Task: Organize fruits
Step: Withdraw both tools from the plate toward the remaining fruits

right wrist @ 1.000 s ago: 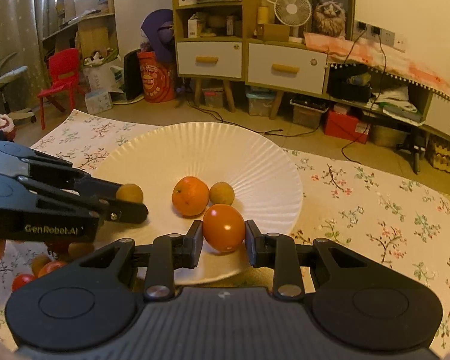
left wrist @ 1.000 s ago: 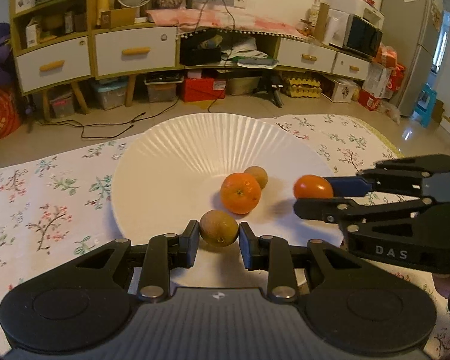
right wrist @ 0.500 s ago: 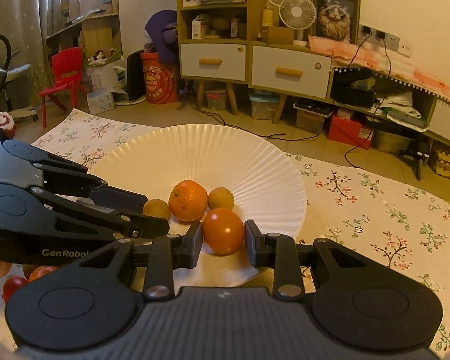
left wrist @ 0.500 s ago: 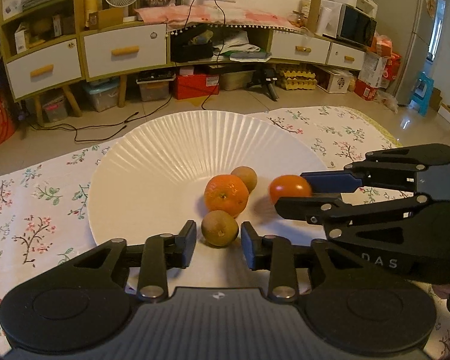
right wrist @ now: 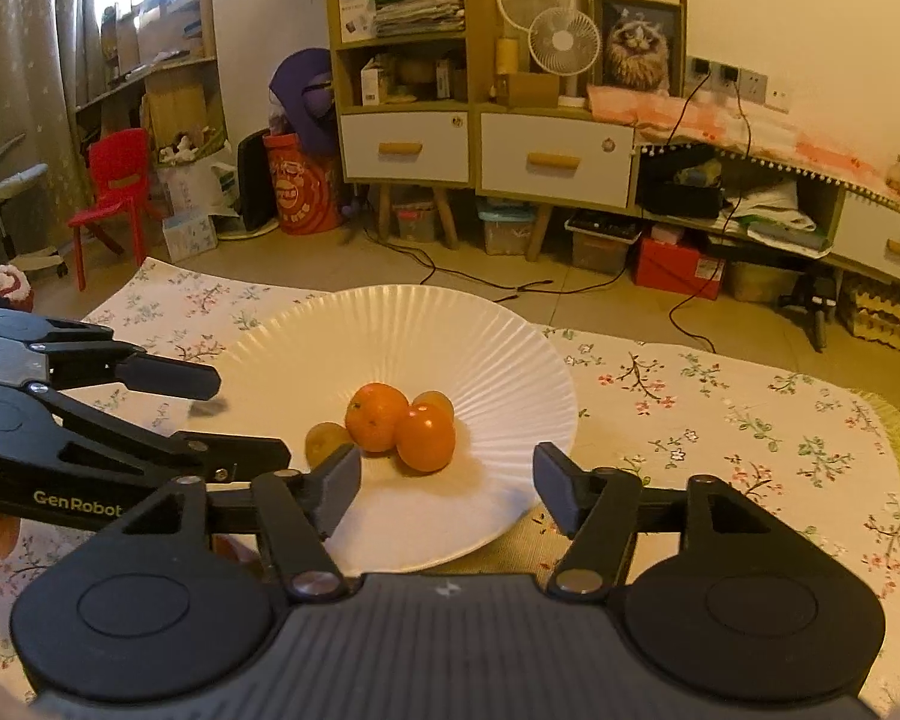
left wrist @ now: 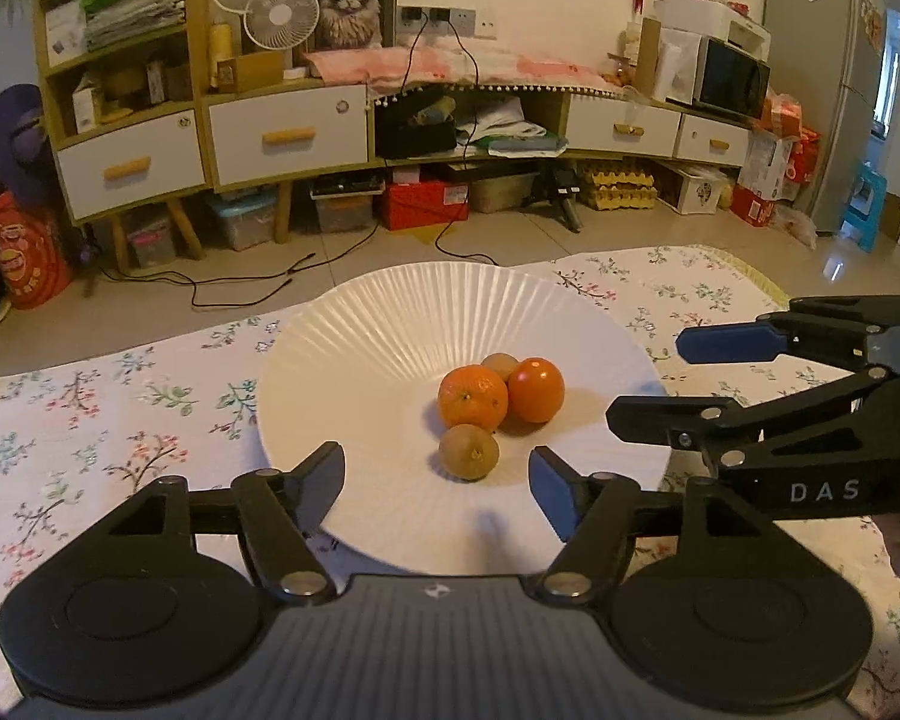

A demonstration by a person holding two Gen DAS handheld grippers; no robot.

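Observation:
A white ribbed plate (left wrist: 390, 336) (right wrist: 342, 348) sits on the floral tablecloth. On it lie an orange (left wrist: 473, 396) (right wrist: 376, 417), a smooth orange-red fruit (left wrist: 536, 390) (right wrist: 425, 438), a brown kiwi (left wrist: 468, 452) (right wrist: 325, 441) and a second brown fruit (left wrist: 500, 365) (right wrist: 435, 402) behind them. My left gripper (left wrist: 437, 483) (right wrist: 246, 414) is open and empty, just short of the kiwi. My right gripper (right wrist: 447, 483) (left wrist: 645, 375) is open and empty, drawn back from the orange-red fruit.
The floral tablecloth (left wrist: 90, 420) (right wrist: 720, 420) covers the table around the plate. Its far edge (left wrist: 690, 258) drops to the floor. Cabinets and clutter stand well behind. Part of a fruit (right wrist: 228, 546) shows under the left gripper.
Both grippers opened and let go: the kiwi and the orange-red fruit now rest on the plate. Both grippers pulled back from the fruit.

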